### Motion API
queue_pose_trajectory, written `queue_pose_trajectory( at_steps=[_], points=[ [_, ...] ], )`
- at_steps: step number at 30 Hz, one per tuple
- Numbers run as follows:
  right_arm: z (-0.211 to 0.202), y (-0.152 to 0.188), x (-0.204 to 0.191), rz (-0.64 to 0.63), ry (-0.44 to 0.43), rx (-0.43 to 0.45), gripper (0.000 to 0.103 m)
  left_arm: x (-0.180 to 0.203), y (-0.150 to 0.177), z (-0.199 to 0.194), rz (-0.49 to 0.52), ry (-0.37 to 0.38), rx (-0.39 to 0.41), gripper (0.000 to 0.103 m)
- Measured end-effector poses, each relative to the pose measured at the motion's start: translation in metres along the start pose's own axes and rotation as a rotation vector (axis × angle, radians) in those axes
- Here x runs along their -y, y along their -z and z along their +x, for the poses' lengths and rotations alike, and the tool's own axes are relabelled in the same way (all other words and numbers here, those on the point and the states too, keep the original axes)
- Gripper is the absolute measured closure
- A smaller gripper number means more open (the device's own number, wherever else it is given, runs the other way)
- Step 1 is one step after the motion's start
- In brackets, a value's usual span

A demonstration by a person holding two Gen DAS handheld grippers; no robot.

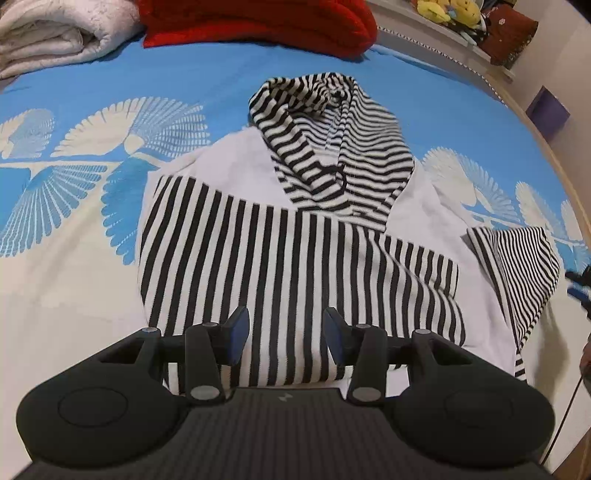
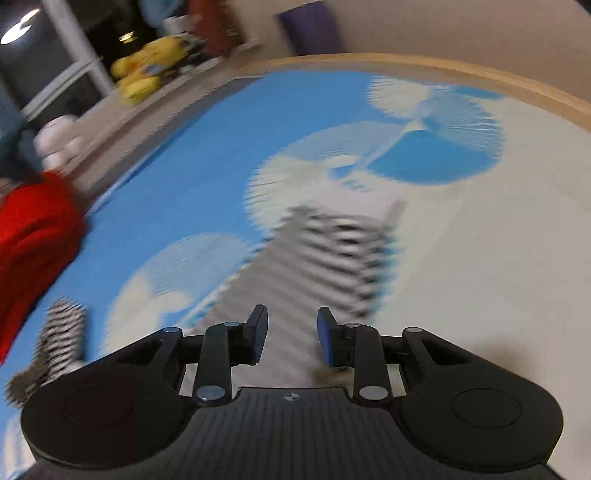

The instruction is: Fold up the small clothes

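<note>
A small white hooded top with black-and-white stripes (image 1: 295,266) lies on the blue and white bedspread (image 1: 74,258). Its striped hood (image 1: 332,147) points away from me, and one striped sleeve is folded across the body. The other striped sleeve (image 1: 517,269) lies out to the right. My left gripper (image 1: 285,332) is open and empty, just above the near edge of the top. My right gripper (image 2: 291,332) is open and empty over that sleeve (image 2: 332,251), which shows blurred in the right wrist view. A bit of the right gripper shows at the right edge of the left wrist view (image 1: 580,284).
A red knitted item (image 1: 258,22) and a rolled white blanket (image 1: 55,37) lie at the far side of the bed. Yellow plush toys (image 1: 447,11) sit on a ledge beyond. The bed's wooden edge (image 2: 480,74) runs along the right.
</note>
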State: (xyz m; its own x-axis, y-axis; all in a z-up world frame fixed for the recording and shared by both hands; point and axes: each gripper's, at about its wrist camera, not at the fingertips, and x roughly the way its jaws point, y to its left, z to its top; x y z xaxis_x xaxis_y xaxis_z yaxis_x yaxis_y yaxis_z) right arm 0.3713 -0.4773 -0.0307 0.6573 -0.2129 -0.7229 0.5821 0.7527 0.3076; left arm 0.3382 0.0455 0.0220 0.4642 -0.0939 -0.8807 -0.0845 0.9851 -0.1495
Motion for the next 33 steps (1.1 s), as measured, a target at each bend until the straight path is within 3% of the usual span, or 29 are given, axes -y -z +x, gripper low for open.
queue_pose_trajectory(
  at_steps=[5, 10, 16, 18, 19, 24, 28, 33],
  points=[
    [0.029, -0.003, 0.038, 0.036, 0.076, 0.009, 0.058, 0.006, -0.007, -0.011, -0.003, 0.007, 0.043, 0.054],
    [0.048, 0.005, 0.058, 0.108, 0.092, -0.010, 0.054, 0.010, -0.007, -0.016, -0.002, 0.025, 0.045, 0.054],
    [0.052, 0.006, 0.058, 0.114, 0.071, 0.040, 0.053, 0.011, -0.003, -0.014, 0.023, 0.036, 0.030, 0.054],
    [0.055, 0.005, 0.059, 0.125, 0.030, 0.039, 0.080, 0.007, -0.004, -0.016, 0.017, 0.036, 0.034, 0.054],
    [0.055, 0.004, 0.059, 0.129, 0.009, 0.039, 0.103, 0.006, -0.005, -0.017, 0.012, 0.035, 0.036, 0.054],
    [0.026, -0.005, 0.041, 0.106, 0.040, 0.198, 0.103, -0.008, -0.011, -0.018, -0.020, 0.029, 0.042, 0.054],
    [-0.006, -0.010, 0.005, 0.023, -0.061, 0.307, 0.103, -0.034, -0.020, -0.028, -0.085, 0.012, 0.064, 0.054],
    [0.001, -0.006, 0.011, 0.138, -0.072, 0.183, 0.100, -0.059, -0.022, -0.036, -0.147, 0.005, 0.072, 0.054]
  ],
)
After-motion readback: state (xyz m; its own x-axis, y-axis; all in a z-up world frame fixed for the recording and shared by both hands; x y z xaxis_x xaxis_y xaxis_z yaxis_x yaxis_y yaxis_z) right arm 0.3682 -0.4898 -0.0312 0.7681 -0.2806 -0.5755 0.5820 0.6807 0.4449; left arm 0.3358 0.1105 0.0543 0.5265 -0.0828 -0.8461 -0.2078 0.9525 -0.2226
